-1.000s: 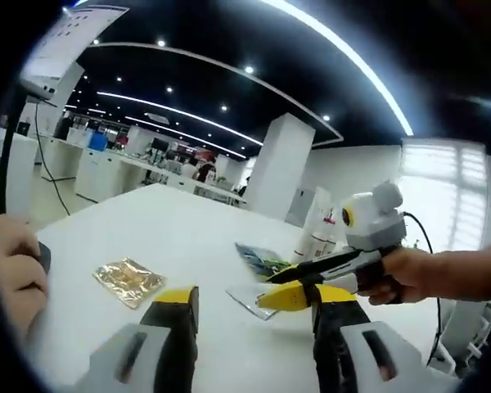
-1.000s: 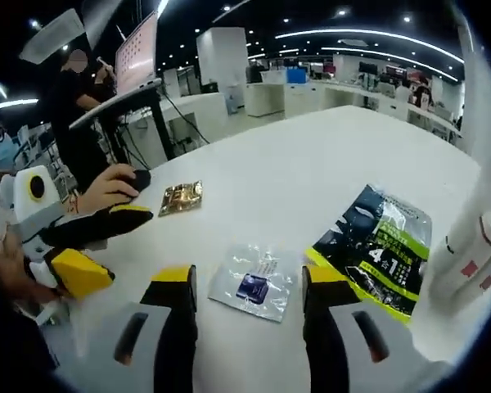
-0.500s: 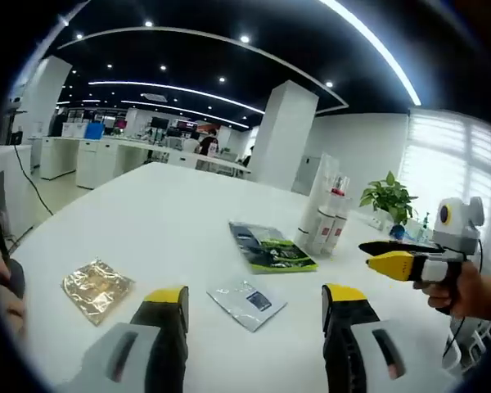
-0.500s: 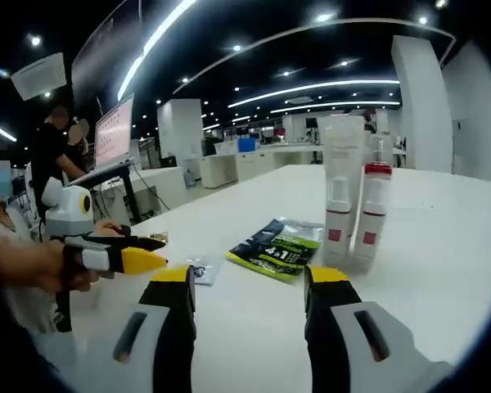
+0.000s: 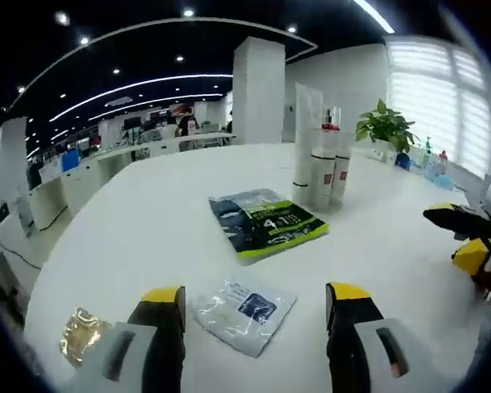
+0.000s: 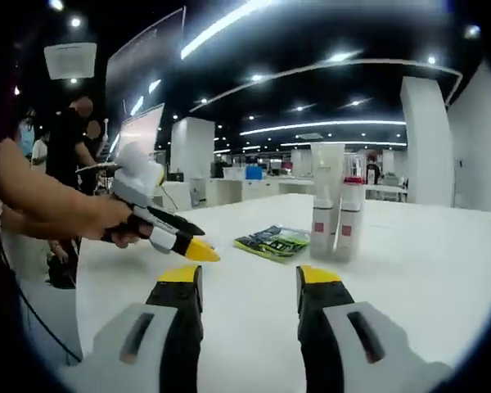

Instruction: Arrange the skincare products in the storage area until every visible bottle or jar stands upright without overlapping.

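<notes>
The bottles (image 5: pixel 319 168) stand upright in a tight cluster toward the far edge of the white desk (image 5: pixel 147 213): a tall pale tube at the back and two shorter white bottles in front, one with a red cap. In the right gripper view the same bottles (image 6: pixel 335 217) stand close together, whether they touch I cannot tell. Just beside them, nearer the middle of the desk, a dark and green packet (image 5: pixel 266 225) lies flat. Nearer the front edge lies a small clear sachet (image 5: pixel 244 309) with a dark blue patch, between the left gripper's jaws as seen from its camera but not touched by them. A crinkled gold sachet (image 5: pixel 82 334) lies near the front left corner.

The left gripper (image 5: pixel 254 299) hangs above the desk with its yellow-tipped jaws spread wide and nothing between them. The right gripper (image 6: pixel 247 282) is likewise released, jaws apart and bare, low over the desk and facing the bottles. In the right gripper view a person's hand (image 6: pixel 106 221) holds the left gripper.

A potted plant (image 5: pixel 385 129) stands behind the bottles.
</notes>
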Demonstrator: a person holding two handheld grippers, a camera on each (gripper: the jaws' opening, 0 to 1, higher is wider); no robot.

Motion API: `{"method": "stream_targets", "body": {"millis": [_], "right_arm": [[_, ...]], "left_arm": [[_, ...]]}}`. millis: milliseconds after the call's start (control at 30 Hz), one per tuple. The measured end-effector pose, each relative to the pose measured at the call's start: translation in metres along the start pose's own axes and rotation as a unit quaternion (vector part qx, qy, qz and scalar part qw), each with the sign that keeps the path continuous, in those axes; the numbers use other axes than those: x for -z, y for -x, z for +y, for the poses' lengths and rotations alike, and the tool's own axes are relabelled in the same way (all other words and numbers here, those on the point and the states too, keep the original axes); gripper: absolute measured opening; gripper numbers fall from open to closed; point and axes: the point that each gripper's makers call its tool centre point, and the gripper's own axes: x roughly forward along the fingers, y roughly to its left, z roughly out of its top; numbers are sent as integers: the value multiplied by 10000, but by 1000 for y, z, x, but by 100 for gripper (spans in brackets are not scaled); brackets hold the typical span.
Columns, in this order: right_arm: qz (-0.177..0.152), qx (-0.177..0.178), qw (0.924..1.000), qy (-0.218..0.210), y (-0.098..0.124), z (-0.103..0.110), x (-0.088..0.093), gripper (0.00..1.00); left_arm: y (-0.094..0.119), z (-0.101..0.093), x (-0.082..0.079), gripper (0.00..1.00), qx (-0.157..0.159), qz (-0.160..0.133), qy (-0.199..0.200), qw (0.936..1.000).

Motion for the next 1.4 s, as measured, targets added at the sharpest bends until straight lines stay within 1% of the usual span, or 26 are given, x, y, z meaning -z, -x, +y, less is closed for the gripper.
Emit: {"method": "stream_targets", "body": {"millis": [67,100,133,200,267,300,333,367,433,467,500,533,567,600,633,667,700,800,867,967,1033,1200,1233,1267,1367,1400], "right_arm": [[0,26,10000,42,1,-2,1,48],[-25,13,10000,-16,2,-3,0,48],[-22,11,10000,-46,2,-3,1,49],[-22,41,10000,-85,3,-5,2,49],[-46,78,9998,-149,4,-7,1,49],[-42,84,9998,-158,4,-7,1,49],[-28,102,9998,-166,4,-8,2,49],[-25,102,9998,-166,4,-8,2,49],[-14,83,9998,-171,4,-8,3,49],[-3,80,9998,-164,4,-8,3,49],[7,70,9998,-167,4,-8,4,49],[16,61,9998,-173,4,-8,4,49],[30,64,9998,-159,4,-8,4,49],[34,64,9999,-151,4,-7,5,48],[44,56,9999,-146,4,-7,5,48],[66,36,9999,-146,4,-6,6,47],[84,29,9999,-139,3,-6,6,47],[138,-11,9998,-108,3,-5,8,46],[168,-26,9998,-77,2,-4,10,45],[227,-4,9997,-15,2,-5,12,44],[238,-22,9997,-17,2,-4,12,44],[266,-2,9996,26,3,-4,13,43],[267,-3,9996,24,3,-4,13,43],[282,-7,9996,15,3,-4,14,43],[294,-16,9996,10,3,-4,14,42],[300,-23,9995,4,3,-4,15,42]], "left_arm": [[2,3,-2,69,261,123,-207,9994],[3,6,-2,69,334,197,-268,9989],[5,7,0,67,540,368,-394,9971],[8,10,1,60,745,589,-560,9939],[9,10,1,61,999,769,-729,9893],[9,8,2,61,1129,871,-803,9865],[11,5,6,61,1355,1133,-1039,9788],[12,8,9,61,1320,1319,-1222,9748],[11,7,12,62,1522,1540,-1363,9667],[8,10,9,64,1429,1510,-1346,9689],[6,10,8,64,1479,1573,-1382,9666],[8,9,12,63,1602,1723,-1388,9620],[6,9,12,64,1598,1748,-1398,9615],[6,8,14,64,1673,1855,-1537,9560],[6,7,16,64,1710,1915,-1589,9533],[3,4,14,63,1754,1922,-1532,9533],[4,3,17,63,1800,2067,-1589,9485],[4,4,15,62,1854,2199,-1683,9428],[5,5,16,59,1914,2334,-1806,9361],[8,5,17,52,1944,2518,-1910,9286],[11,6,18,44,1979,2651,-1994,9224],[13,5,20,43,1988,2749,-2040,9183],[14,5,20,43,1993,2786,-2059,9167],[17,6,22,42,1987,2866,-2148,9122],[21,7,19,42,1989,2903,-2291,9075],[22,8,17,42,2001,2871,-2319,9076]]}}
